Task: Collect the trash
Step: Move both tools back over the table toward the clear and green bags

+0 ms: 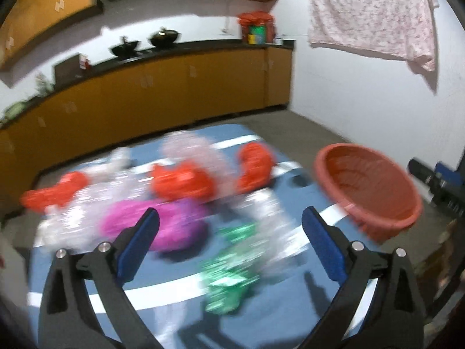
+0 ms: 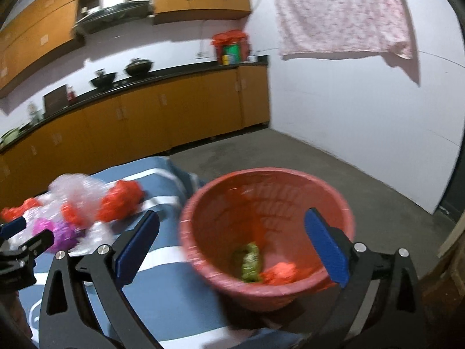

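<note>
**Two empty grippers, one tilted basket, a loose heap of trash**

Two grippers were up over the blue cloth with white stripes (image 1: 180, 264), and we saw both spread wide with nothing between the blue pads. Our left gripper (image 1: 230, 222) hung above the trash heap; our right gripper (image 2: 231, 225) faced the round red plastic basket (image 2: 334, 200) that stood at the cloth's right end.

The heap lay across the middle of the cloth: crumpled red plastic bags (image 1: 183, 181), clear bubble wrap (image 1: 189, 148), a magenta crumpled bag (image 1: 174, 226) and a green foil wrapper (image 1: 229, 276) nearest the left gripper. In the right wrist view the basket already held a greenish wad (image 2: 249, 263) and a red scrap (image 2: 280, 272).

We judged the risks as these. The basket looked tipped, its mouth open toward us and to the left, so a hard drop could bounce a piece back out. It sat close to the cloth's edge, and a knock from the right gripper could push it off. The pieces were light and crinkled and lay touching, so a pinch on one could drag its neighbour.

The green wrapper's long axis seemed to run from near-left to far-right, though blur left us unsure. The heap as a whole stretched left to right across the cloth.
</note>
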